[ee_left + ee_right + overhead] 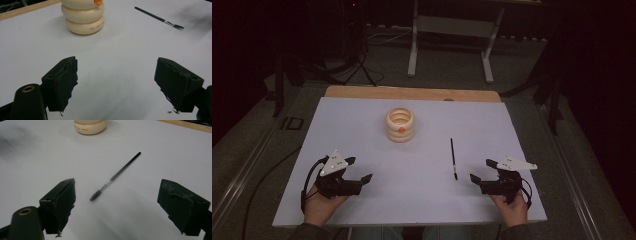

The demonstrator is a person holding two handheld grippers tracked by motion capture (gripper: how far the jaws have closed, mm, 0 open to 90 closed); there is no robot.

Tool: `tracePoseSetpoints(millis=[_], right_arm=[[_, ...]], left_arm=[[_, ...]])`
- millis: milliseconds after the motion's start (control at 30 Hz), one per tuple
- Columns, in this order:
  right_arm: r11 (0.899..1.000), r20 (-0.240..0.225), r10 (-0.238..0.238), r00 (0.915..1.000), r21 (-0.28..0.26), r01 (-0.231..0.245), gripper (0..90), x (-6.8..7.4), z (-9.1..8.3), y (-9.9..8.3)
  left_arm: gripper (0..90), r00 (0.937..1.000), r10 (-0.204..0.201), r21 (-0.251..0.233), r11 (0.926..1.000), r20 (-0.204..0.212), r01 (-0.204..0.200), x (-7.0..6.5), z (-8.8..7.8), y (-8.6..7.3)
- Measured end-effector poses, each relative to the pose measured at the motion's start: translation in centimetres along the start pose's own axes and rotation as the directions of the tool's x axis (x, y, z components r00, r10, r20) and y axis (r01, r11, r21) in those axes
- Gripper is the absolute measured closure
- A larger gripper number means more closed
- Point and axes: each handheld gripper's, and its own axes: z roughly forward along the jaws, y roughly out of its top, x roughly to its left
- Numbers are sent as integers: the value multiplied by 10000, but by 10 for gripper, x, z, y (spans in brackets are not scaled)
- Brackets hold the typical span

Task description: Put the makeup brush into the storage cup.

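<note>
A cream ribbed holder (400, 125) with an orange mark stands upright at the back centre of the white sheet (362, 120). A thin black brush (453, 157) lies flat to its right, bristle end toward me. My left gripper (360, 168) rests near the front left, open, nothing between its jaws. My right gripper (480, 169) rests at the front right, also open and holding nothing. The left gripper view looks past the left gripper (116, 75) to the holder (83, 17) and brush (160, 18). In the right gripper view the brush (117, 173) lies just beyond the right gripper (117, 192), with the holder (90, 126) farther off.
A wooden table edge (412, 93) shows behind the white sheet. On the dark floor beyond stand a white metal frame (452, 30) and cables (357, 65). Bare sheet lies between the two grippers.
</note>
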Motion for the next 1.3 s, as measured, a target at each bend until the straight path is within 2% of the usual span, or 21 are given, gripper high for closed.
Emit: tracePoseSetpoints(millis=[567, 800, 1000, 1033, 1300], right_arm=[[9994, 168, 212, 9996, 273, -216, 149, -1, 4, 3], [9991, 262, 325, 9991, 277, -332, 151, -1, 6, 18], [9974, 341, 334, 9989, 629, -355, 151, -2, 11, 26], [9959, 449, 373, 9983, 809, -408, 151, -4, 14, 29], [9916, 382, 771, 9963, 1013, -806, 152, -12, 28, 43]], left_arm=[[191, 10000, 4, 40, 10000, 60, -4, 0, 2, 1], [191, 10000, 0, 55, 10000, 52, 0, 1, 2, 0], [190, 9998, 197, 132, 9997, 90, -198, -2, 4, 0], [190, 9997, 228, 144, 9996, 97, -229, -2, 5, 0], [189, 9999, 130, 90, 9999, 112, -131, 0, 5, 0]])
